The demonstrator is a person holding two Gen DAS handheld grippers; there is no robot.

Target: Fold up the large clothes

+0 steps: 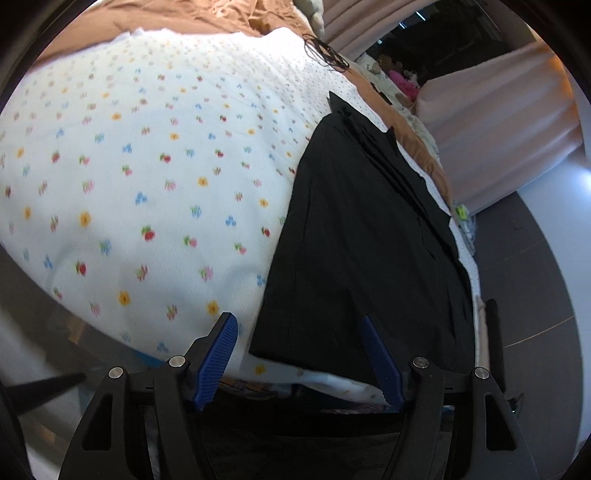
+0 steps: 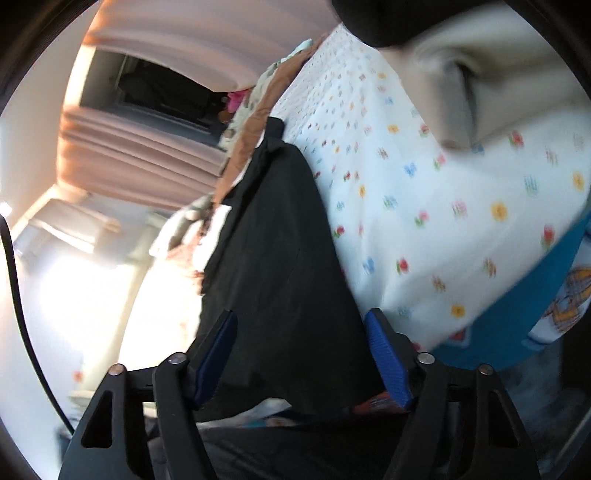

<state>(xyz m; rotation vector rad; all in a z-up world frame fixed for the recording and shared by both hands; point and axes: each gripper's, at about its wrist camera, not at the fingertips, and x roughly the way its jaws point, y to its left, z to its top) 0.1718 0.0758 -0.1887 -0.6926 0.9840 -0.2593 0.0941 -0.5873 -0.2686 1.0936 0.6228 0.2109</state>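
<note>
Garment (image 1: 354,236) black, laid along bed's (image 1: 110,166) side edge, long axis running away from us | left claw (image 1: 299,354) spread, empty, over near hem corner | right claw (image 2: 301,354) spread, straddling near hem | we judge both equally close.

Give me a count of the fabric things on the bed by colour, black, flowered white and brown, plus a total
Black: 1, the black garment lying long and flat
Flowered white: 1, the flowered blanket under it
Brown: 1, the brown cover past the blanket's far edge
Total: 3
</note>
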